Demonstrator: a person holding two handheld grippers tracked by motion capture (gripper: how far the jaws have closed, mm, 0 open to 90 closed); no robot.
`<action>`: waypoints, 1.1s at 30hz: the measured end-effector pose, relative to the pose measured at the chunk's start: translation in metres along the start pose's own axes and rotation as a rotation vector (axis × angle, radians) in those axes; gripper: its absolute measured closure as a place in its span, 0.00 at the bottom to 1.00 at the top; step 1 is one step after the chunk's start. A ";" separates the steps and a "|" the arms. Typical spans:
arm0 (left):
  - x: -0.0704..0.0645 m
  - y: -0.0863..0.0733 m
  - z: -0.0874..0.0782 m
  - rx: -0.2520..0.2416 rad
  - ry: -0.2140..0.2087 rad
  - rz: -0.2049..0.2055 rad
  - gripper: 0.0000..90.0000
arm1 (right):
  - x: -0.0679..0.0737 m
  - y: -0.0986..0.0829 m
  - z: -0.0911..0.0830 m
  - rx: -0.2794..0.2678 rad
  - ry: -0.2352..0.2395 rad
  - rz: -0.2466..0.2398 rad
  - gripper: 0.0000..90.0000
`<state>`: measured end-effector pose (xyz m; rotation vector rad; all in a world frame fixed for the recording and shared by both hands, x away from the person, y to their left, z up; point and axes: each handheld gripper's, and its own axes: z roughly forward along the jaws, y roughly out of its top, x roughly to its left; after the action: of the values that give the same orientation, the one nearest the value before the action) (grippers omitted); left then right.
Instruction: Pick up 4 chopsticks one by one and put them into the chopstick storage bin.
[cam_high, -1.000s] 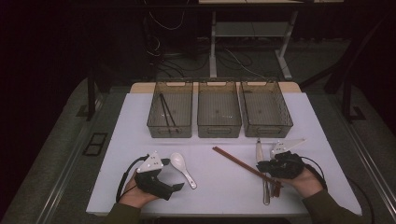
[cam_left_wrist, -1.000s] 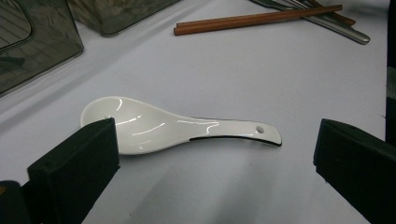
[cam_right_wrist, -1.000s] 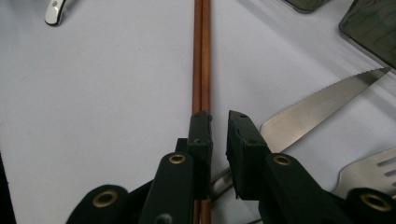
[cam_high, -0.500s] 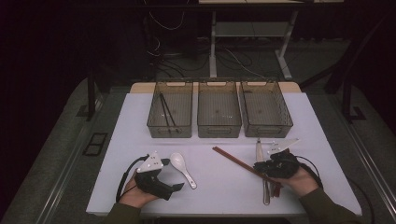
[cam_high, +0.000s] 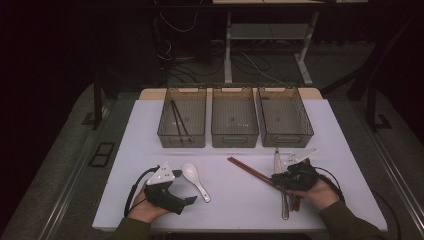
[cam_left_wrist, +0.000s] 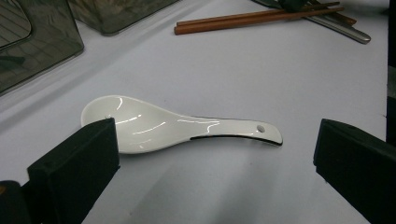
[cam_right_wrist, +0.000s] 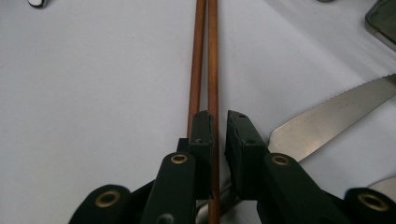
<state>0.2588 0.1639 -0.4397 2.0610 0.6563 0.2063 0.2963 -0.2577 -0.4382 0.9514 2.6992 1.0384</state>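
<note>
Two brown chopsticks (cam_right_wrist: 207, 56) are seen lying side by side on the white surface (cam_right_wrist: 93, 93), running straight up from the right gripper (cam_right_wrist: 219, 123). The jaws are nearly closed around one chopstick. Right of the chopsticks, a serrated knife blade (cam_right_wrist: 334, 116) is laid.

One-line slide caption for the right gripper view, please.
Right gripper, jaws nearly shut around one of two brown wooden chopsticks beside a serrated steel knife.
</note>
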 end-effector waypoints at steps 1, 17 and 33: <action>0.000 0.000 0.000 0.002 0.000 0.001 0.00 | 0.000 0.000 0.001 0.002 -0.003 -0.001 0.89; -0.001 0.000 0.000 -0.001 -0.007 -0.001 0.01 | 0.002 -0.001 0.006 0.022 -0.051 -0.048 0.89; 0.002 -0.001 0.001 -0.004 -0.024 -0.015 0.00 | -0.003 -0.002 0.005 0.011 -0.029 -0.055 0.94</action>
<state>0.2601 0.1644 -0.4411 2.0513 0.6563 0.1734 0.2990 -0.2573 -0.4438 0.8815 2.6941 0.9920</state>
